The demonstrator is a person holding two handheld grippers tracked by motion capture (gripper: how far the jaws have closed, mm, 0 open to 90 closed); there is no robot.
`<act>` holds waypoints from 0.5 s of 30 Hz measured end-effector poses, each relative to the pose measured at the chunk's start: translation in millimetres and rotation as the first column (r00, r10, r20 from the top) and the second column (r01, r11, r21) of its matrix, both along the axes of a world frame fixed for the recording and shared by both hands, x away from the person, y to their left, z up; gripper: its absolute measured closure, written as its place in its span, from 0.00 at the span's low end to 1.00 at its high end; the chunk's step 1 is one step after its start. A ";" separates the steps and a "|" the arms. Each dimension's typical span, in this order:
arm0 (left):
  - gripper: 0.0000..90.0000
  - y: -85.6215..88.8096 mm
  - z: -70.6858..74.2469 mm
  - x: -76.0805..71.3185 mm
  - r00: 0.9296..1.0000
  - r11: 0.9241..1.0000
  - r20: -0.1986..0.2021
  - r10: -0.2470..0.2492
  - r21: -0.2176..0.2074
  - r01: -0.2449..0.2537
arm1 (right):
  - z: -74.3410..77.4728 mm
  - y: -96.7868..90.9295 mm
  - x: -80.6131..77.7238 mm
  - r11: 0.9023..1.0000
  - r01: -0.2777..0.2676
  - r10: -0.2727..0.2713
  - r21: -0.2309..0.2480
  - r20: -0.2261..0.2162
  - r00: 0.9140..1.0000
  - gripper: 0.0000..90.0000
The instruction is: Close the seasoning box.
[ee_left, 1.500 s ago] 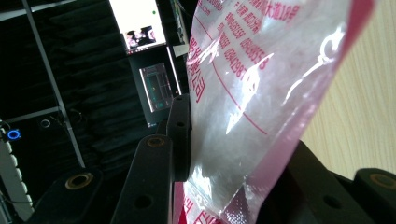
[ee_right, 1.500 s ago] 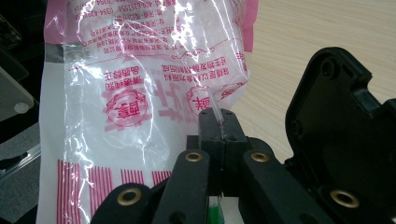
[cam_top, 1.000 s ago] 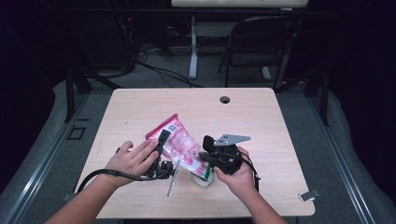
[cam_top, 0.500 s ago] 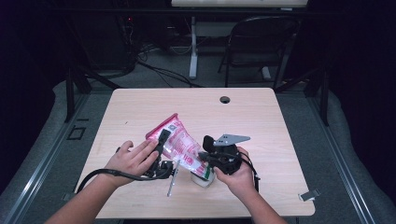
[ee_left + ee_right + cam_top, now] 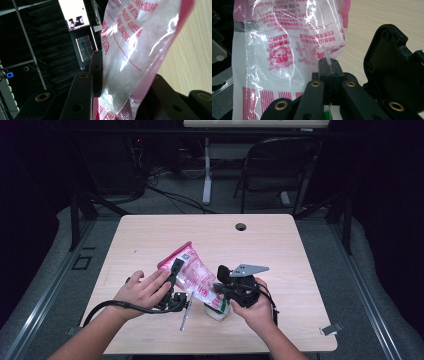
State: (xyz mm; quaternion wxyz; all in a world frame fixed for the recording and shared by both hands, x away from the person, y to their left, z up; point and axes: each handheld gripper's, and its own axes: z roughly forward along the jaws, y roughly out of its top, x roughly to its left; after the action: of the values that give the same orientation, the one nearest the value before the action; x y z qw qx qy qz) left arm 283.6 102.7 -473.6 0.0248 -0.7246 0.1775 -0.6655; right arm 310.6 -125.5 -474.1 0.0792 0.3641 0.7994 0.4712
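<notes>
1. High view: the pink-and-clear printed plastic pouch [image 5: 192, 276] is hanging tilted over the near middle of the pale wooden counter [image 5: 280, 245], above a small clear cup [image 5: 217, 311].
2. Left gripper view: the left hand-held gripper [image 5: 120, 82] is clamping the pouch; the slick film could be slipping out.
3. Right gripper view: the right hand-held gripper [image 5: 329, 68], clenched, is pinching a thin clear strip at the pouch; a tug risks tearing and spilling.

Dim lab, desk [image 5: 150, 235], folding chair [image 5: 277, 165], floor cables [image 5: 170, 195]

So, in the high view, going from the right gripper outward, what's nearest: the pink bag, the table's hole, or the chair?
From the right gripper:
1. Pink bag, pinched in its jaws, to its left.
2. Hole, near the table's far edge.
3. Chair, on the floor beyond the table.
</notes>
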 end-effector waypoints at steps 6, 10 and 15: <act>0.79 -1.2 1.7 -1.7 1.000 1.000 0.008 -0.004 0.013 0.004 | 0.6 -0.3 -1.1 1.000 0.002 -0.002 -0.004 -0.001 1.000 1.00; 0.79 -1.6 1.1 -2.5 1.000 1.000 -0.008 0.002 0.009 -0.002 | 0.6 -0.9 -1.6 1.000 -0.001 0.001 -0.004 0.001 1.000 1.00; 0.80 -2.2 0.2 -2.5 1.000 1.000 0.002 -0.008 0.016 0.008 | -0.4 -2.7 -1.4 1.000 0.003 -0.003 -0.005 -0.002 1.000 1.00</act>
State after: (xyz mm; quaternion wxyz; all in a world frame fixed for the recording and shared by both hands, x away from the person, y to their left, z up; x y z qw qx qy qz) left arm 281.1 100.5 -473.4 0.0280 -0.7230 0.1856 -0.6649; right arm 309.2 -128.2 -474.5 0.0800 0.3654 0.8003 0.4687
